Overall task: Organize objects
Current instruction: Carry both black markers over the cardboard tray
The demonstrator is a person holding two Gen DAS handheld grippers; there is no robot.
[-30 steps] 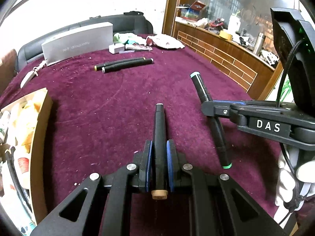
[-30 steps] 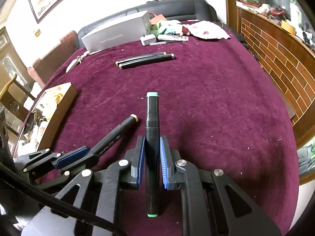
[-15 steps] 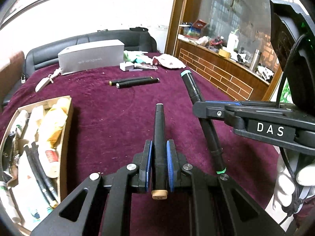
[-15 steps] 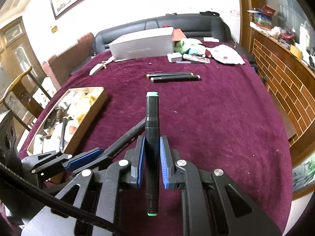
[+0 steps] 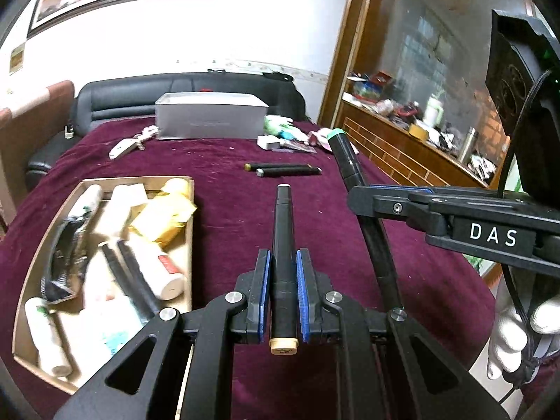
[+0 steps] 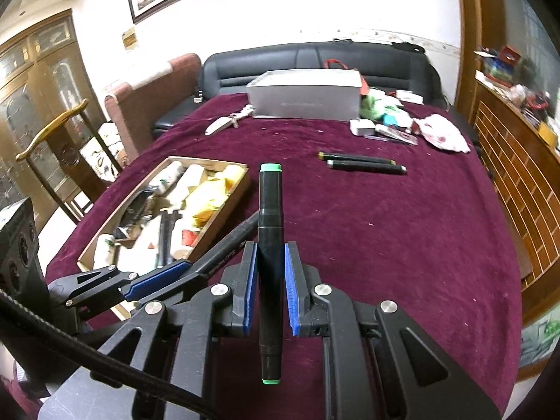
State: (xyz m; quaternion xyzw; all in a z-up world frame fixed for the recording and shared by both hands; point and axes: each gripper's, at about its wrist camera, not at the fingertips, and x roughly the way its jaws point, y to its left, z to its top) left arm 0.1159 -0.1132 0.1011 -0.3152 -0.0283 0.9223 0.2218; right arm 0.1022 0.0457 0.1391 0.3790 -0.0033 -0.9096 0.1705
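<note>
My left gripper (image 5: pixel 282 273) is shut on a black marker with a tan end cap (image 5: pixel 282 231), held above the maroon cloth. My right gripper (image 6: pixel 269 266) is shut on a black marker with green caps (image 6: pixel 269 217); it also shows in the left wrist view (image 5: pixel 364 217), to the right of the left one. The left gripper's marker appears in the right wrist view (image 6: pixel 227 248). Two more black markers (image 6: pixel 362 163) lie side by side on the cloth farther back. A wooden tray (image 5: pixel 190 217) full of tubes and packets sits at the left.
A grey box (image 6: pixel 304 99), a white charger (image 6: pixel 362 127), wrappers and a crumpled cloth (image 6: pixel 441 133) lie at the far edge before a black sofa. A white remote-like item (image 5: pixel 122 145) lies far left. A brick-faced counter (image 5: pixel 402 154) runs along the right.
Both grippers have risen and tilted up while holding their markers; the tray has come further into view at the left. The two lying markers have not moved.
</note>
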